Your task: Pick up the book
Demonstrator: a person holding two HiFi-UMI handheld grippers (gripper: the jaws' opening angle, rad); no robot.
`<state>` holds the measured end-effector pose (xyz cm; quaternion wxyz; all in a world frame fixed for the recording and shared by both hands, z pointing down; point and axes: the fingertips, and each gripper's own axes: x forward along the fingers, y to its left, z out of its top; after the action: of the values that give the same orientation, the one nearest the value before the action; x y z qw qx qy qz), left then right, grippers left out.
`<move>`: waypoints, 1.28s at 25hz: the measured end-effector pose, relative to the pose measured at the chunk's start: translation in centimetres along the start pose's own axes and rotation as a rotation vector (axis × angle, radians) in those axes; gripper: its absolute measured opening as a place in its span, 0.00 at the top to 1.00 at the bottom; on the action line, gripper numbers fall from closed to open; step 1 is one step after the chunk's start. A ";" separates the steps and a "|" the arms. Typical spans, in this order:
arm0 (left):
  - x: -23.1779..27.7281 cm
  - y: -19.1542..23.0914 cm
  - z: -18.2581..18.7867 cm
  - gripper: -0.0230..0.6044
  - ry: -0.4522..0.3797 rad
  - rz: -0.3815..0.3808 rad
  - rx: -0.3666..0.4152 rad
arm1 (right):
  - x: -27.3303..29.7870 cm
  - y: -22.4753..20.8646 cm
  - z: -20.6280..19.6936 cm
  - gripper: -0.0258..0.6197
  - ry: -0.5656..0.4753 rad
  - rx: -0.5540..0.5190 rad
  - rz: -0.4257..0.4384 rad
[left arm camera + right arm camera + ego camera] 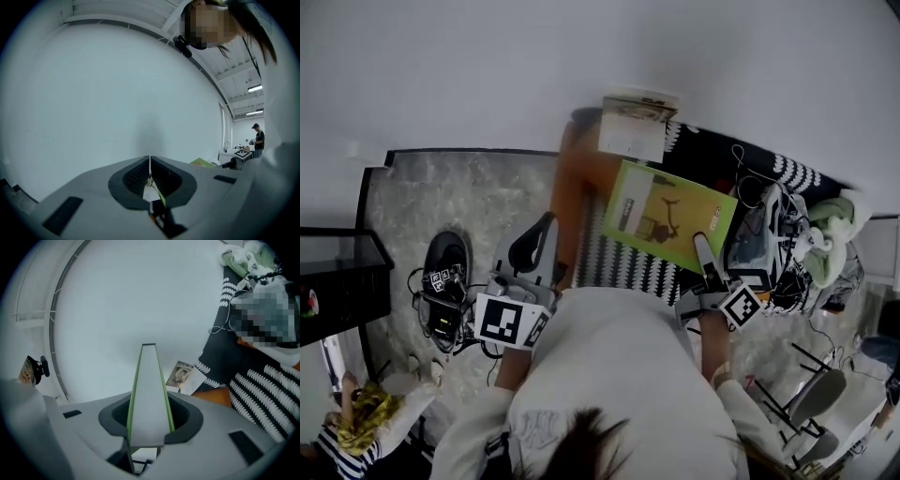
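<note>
Held item: book (670,217), green cover with a dark figure and a white label. Clamped in the right gripper (703,251) by its near right corner and held up over the black-and-white patterned cloth (619,267). Cover turned upward, far edge toward the white wall (487,75). In the right gripper view, seen edge-on: pale page block between two green cover edges, both pads pressed on it, jaws kept partly apart by the thickness of the book.

Other tool: left gripper (534,246), left of the book and well apart from it, pointing at the wall. Jaws brought together, only a thin seam between the pads, nothing gripped.

Also present:
- second book (635,124), pale cover with a picture, at the foot of the wall just beyond the held book.
- orange surface (572,187), left of the held book, beside the cloth.
- green and white plush toy (832,239), far right, next to loose cables (750,187).
- grey marbled floor (422,206), left part of the scene, with a black round base (448,255) on it.
</note>
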<state>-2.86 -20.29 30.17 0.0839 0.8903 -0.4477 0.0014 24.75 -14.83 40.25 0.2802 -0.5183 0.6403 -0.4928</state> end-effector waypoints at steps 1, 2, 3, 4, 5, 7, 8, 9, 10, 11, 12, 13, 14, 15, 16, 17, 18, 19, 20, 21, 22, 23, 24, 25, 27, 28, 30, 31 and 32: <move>0.1 -0.1 -0.1 0.93 0.002 -0.002 -0.001 | -0.3 0.2 0.0 0.74 0.007 -0.003 0.002; 0.2 -0.1 -0.1 0.93 0.002 -0.003 -0.002 | -0.5 0.3 -0.1 0.74 0.014 -0.003 0.003; 0.2 -0.1 -0.2 0.93 0.003 -0.003 -0.001 | -0.7 0.4 -0.1 0.74 0.020 -0.003 0.004; 0.3 0.0 -0.2 0.93 0.002 -0.003 0.000 | -0.8 0.4 0.0 0.74 0.024 -0.003 0.003; 0.4 0.1 -0.2 0.93 0.002 -0.002 0.001 | -0.9 0.5 0.1 0.74 0.027 -0.002 0.001; 0.9 0.7 -0.5 0.93 0.005 0.005 0.000 | -0.6 0.4 0.4 0.74 0.031 -0.004 -0.002; 1.1 1.1 -0.7 0.93 0.010 0.010 -0.001 | -0.4 0.4 0.4 0.74 0.034 -0.007 -0.003; 1.0 1.3 -0.9 0.93 0.014 0.016 -0.001 | -0.4 0.4 0.4 0.74 0.038 -0.011 -0.003; 0.6 1.4 -1.0 0.93 0.017 0.023 0.000 | -0.6 0.6 0.2 0.74 0.043 -0.016 0.000; -0.1 1.4 -0.9 0.93 0.016 0.030 0.003 | -1.1 0.8 -0.2 0.74 0.049 -0.021 0.005; -0.9 1.3 -0.8 0.93 0.015 0.036 0.006 | -1.6 1.2 -0.7 0.74 0.056 -0.028 0.011; -1.6 1.2 -0.7 0.93 0.013 0.041 0.009 | -2.1 1.6 -1.2 0.74 0.064 -0.037 0.016; -2.3 1.2 -0.6 0.93 0.012 0.046 0.012 | -2.5 1.9 -1.6 0.74 0.074 -0.046 0.020; -2.6 1.2 -0.5 0.93 0.011 0.049 0.013 | -2.8 2.2 -1.9 0.74 0.084 -0.053 0.025; -2.9 1.2 -0.5 0.93 0.010 0.052 0.013 | -2.9 2.4 -2.2 0.74 0.093 -0.055 0.031; -3.0 1.2 -0.5 0.93 0.011 0.054 0.012 | -2.9 2.5 -2.5 0.74 0.101 -0.053 0.034; -3.0 1.2 -0.6 0.93 0.012 0.055 0.011 | -3.0 2.5 -2.7 0.74 0.108 -0.048 0.035; -3.1 1.2 -0.7 0.93 0.014 0.056 0.010 | -3.0 2.5 -2.8 0.74 0.114 -0.045 0.034; -3.1 1.2 -0.7 0.93 0.016 0.056 0.009 | -3.2 2.5 -3.0 0.74 0.119 -0.045 0.032; -3.2 1.1 -0.8 0.93 0.017 0.056 0.008 | -3.3 2.5 -3.1 0.74 0.122 -0.045 0.030; -3.3 1.1 -0.8 0.93 0.017 0.055 0.007 | -3.5 2.5 -3.2 0.74 0.123 -0.047 0.029; -3.4 1.0 -0.8 0.93 0.017 0.054 0.007 | -3.6 2.6 -3.3 0.74 0.122 -0.049 0.029; -3.4 1.0 -0.8 0.93 0.018 0.053 0.006 | -3.8 2.7 -3.3 0.74 0.121 -0.048 0.031; -3.5 0.9 -0.8 0.93 0.019 0.052 0.006 | -3.9 2.8 -3.4 0.74 0.121 -0.047 0.032; -3.6 0.8 -0.8 0.93 0.019 0.051 0.005 | -4.2 2.9 -3.5 0.74 0.125 -0.047 0.036; -3.7 0.8 -0.8 0.93 0.019 0.051 0.005 | -4.3 2.9 -3.6 0.74 0.128 -0.048 0.037; -3.6 0.7 -0.8 0.93 0.019 0.049 0.006 | -4.4 2.8 -3.7 0.74 0.133 -0.050 0.037; -3.6 0.7 -0.8 0.93 0.018 0.048 0.006 | -4.3 2.8 -3.7 0.74 0.134 -0.050 0.038; -3.5 0.7 -0.8 0.93 0.017 0.048 0.006 | -4.3 2.7 -3.7 0.74 0.134 -0.048 0.040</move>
<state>-5.45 -17.80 30.82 0.0847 0.8796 -0.4680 0.0122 21.82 -9.61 38.37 0.2338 -0.4780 0.6795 -0.5052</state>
